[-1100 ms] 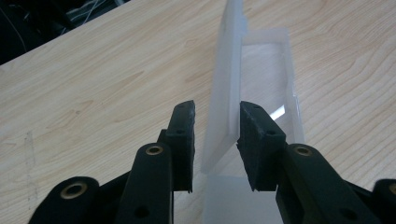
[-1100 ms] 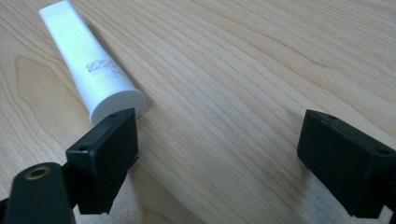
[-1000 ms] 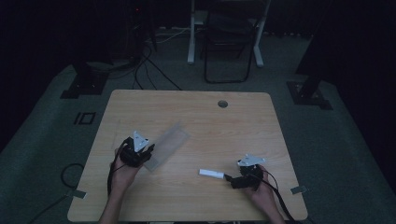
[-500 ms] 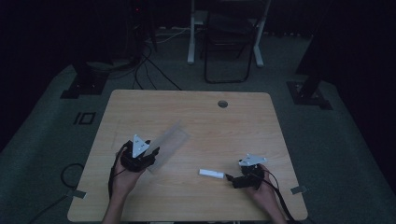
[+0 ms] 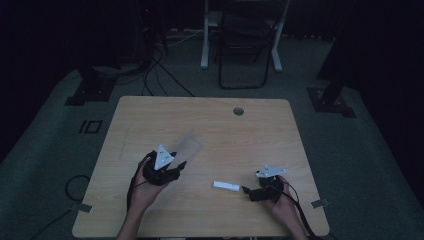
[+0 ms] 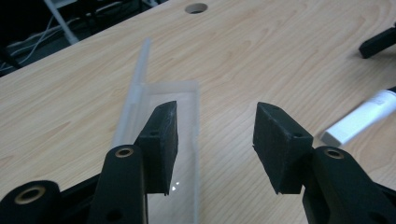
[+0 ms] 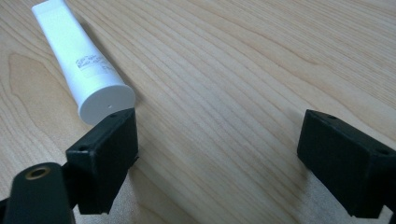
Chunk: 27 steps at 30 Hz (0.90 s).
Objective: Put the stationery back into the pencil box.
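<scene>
From the high view, the wooden table [image 5: 210,115] is seen lit against a dark room. The left gripper [image 5: 176,167] is placed at about eight o'clock from the table's middle, with the clear plastic tray [image 5: 187,146] lying just beyond it toward one o'clock. The right gripper [image 5: 246,190] is set at about five o'clock, its tips aimed at the white tube [image 5: 226,186], which lies flat just to its nine o'clock side.

In the left gripper view, the left gripper [image 6: 215,140] is shown wide apart, its jaws having just been opening, and nothing is gripped; the tray [image 6: 159,107], a long, translucent, thin-walled trough, rests on the grained wood under the jaw at ten o'clock, apparently released there. The tube [image 6: 362,120] is seen at three o'clock.

In the right gripper view, the right gripper [image 7: 224,135] is spread wide and holds nothing; the smooth, cylindrical tube [image 7: 81,60], flat cap nearest, lies at eleven o'clock, just beside one matte black jaw, probably lined up for a grasp.
</scene>
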Available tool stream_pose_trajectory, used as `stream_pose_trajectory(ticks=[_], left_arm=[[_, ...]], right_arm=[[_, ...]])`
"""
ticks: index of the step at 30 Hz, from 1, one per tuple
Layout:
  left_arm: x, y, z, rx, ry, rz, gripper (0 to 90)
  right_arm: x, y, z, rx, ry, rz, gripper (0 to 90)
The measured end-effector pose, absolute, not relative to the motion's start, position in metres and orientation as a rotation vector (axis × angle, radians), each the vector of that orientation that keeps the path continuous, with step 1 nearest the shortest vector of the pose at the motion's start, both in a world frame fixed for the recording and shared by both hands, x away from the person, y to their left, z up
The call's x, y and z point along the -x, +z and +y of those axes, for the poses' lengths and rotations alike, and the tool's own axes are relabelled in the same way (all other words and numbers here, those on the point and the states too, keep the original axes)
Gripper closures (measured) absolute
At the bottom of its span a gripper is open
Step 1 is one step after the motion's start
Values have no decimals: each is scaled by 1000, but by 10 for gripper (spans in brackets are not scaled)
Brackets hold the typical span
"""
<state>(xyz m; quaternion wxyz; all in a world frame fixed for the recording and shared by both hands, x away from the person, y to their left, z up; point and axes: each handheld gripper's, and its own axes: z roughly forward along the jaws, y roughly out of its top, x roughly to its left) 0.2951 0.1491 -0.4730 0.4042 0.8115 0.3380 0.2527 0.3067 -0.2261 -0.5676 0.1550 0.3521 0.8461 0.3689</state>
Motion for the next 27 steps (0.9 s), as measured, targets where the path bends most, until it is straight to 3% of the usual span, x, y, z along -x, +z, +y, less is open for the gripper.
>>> stream_pose_trajectory(ticks=[27], left_arm=[[-299,-486,108,-2118,527,726,506]], right_arm=[[-307,-568,-226,-1011,1058,2422,123]])
